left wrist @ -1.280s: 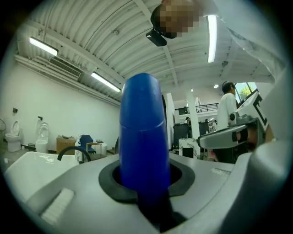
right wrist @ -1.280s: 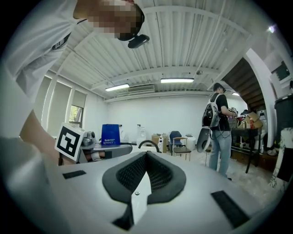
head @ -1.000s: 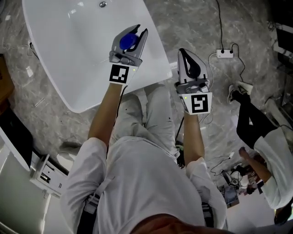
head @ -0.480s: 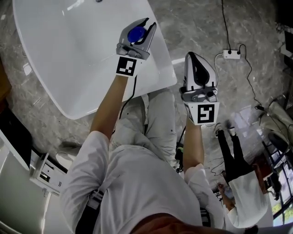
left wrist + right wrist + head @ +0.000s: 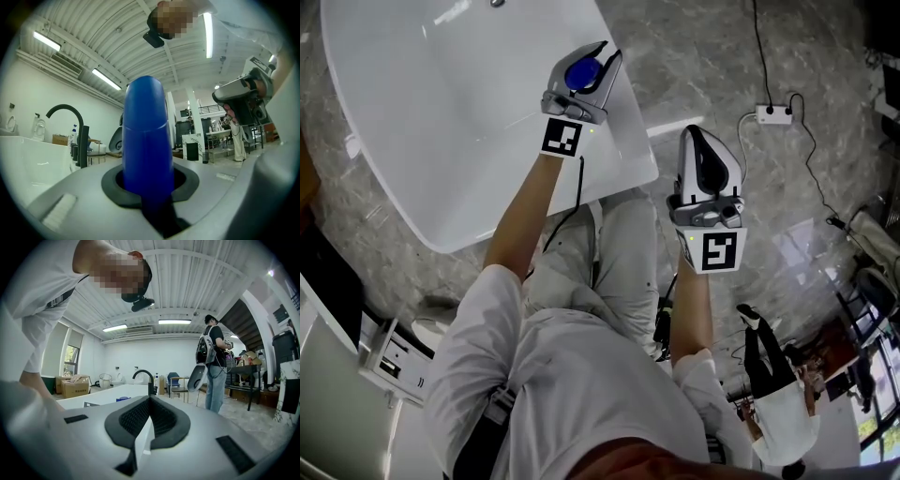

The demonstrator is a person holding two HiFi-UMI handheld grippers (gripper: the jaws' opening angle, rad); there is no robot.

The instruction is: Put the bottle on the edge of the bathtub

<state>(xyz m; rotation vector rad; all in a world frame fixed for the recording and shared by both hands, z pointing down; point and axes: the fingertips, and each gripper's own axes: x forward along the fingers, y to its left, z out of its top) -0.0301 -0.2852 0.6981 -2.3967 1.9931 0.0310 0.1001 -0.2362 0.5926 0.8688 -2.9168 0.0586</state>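
A blue bottle (image 5: 578, 74) stands upright between the jaws of my left gripper (image 5: 598, 58), which is shut on it. It hangs over the white bathtub (image 5: 623, 141), just inside the right rim. In the left gripper view the blue bottle (image 5: 145, 136) fills the middle, clamped in the dark pads of the left gripper (image 5: 147, 187). My right gripper (image 5: 696, 131) is held over the marble floor to the right of the tub, shut with nothing in it. The right gripper view shows the right gripper (image 5: 150, 401) with its pads meeting at the tip.
A white power strip (image 5: 772, 114) and black cables lie on the floor at the upper right. Another person (image 5: 778, 403) stands at the lower right. A black faucet (image 5: 145, 378) rises at the tub's far end. A white cabinet (image 5: 389, 352) sits at the lower left.
My left gripper has carried the bottle a little nearer the tub's right rim. The right gripper has kept its place beside the tub. The person in the background has walked on.
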